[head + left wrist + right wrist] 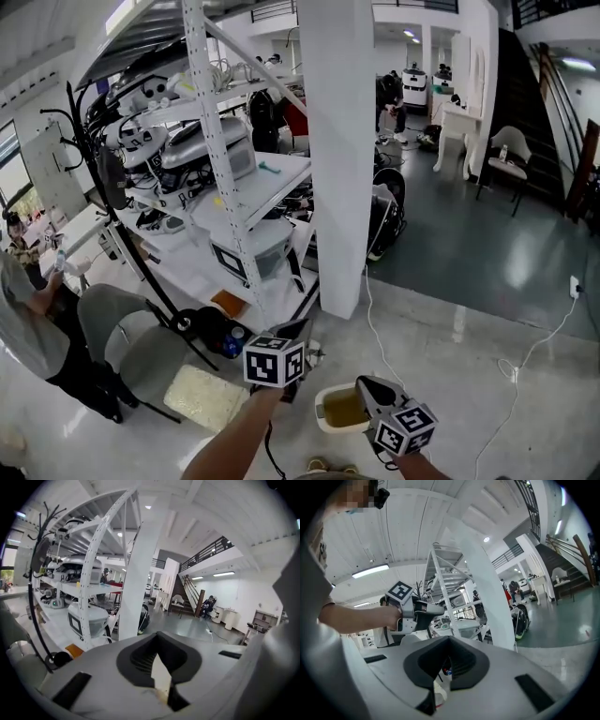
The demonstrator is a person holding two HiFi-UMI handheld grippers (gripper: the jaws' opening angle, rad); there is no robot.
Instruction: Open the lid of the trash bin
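A small cream trash bin (323, 412) stands on the floor at the bottom of the head view, and its top shows a yellowish-brown surface. I cannot tell how its lid stands. My left gripper (292, 328) hovers just left of and above the bin, jaws together and holding nothing. My right gripper (368, 384) points its dark tip over the bin's right rim, also shut and holding nothing. In the left gripper view, the left gripper (158, 637) faces the shelving and does not show the bin. The right gripper view shows the right gripper (449, 640) with the hand-held left gripper (423, 607) beyond it.
A thick white pillar (337, 141) rises just behind the bin. A white shelving rack (225, 159) full of equipment stands to its left. A grey chair (131, 342), a yellow mat (204, 394) and a seated person (28, 319) are at the left. A white cable (375, 319) trails across the floor.
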